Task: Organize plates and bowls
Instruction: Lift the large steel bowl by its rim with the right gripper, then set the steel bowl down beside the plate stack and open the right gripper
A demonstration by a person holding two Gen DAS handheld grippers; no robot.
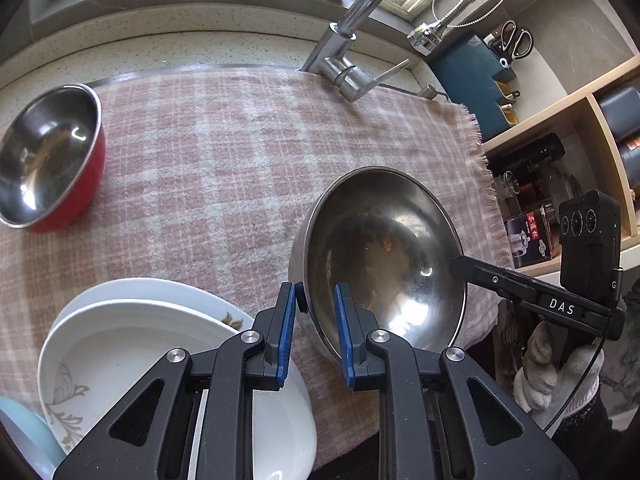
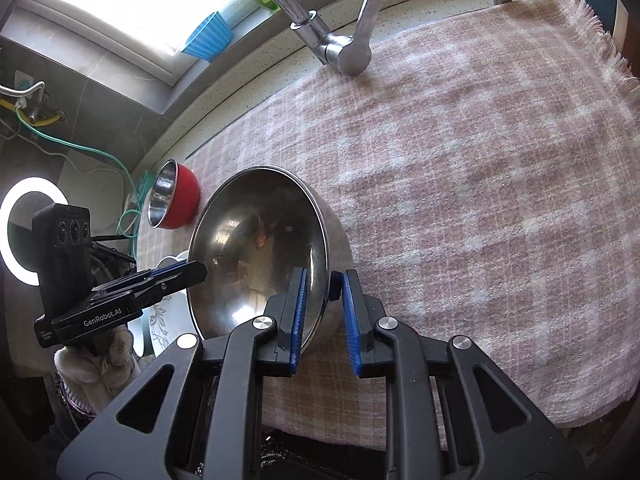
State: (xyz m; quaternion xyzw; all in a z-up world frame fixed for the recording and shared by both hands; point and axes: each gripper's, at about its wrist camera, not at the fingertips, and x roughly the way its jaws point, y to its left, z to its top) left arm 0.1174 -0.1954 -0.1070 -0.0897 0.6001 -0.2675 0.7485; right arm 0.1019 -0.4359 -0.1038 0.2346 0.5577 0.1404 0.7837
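Steel bowl (image 1: 384, 256) tilted on the pink checked cloth (image 1: 224, 168), near the cloth's front edge. Left gripper (image 1: 316, 304) clamps one side of the bowl's rim between its blue fingers (image 1: 289, 332); right gripper (image 2: 324, 300) clamps the opposite side. White plates (image 1: 120, 344) stacked just beside the bowl. Red bowl (image 1: 48, 156) well apart from it.

two hand-held grippers face each other, each gripped from below by a white-gloved hand. the left gripper (image 1: 316, 300) has its blue-padded fingers (image 1: 286, 332) partly parted, one pad on each side of a rim. the right gripper (image 2: 325, 304) mirrors it from the opposite side, pads (image 2: 299, 316) astride the same rim, its gloved hand (image 1: 556, 368) low at the edge.
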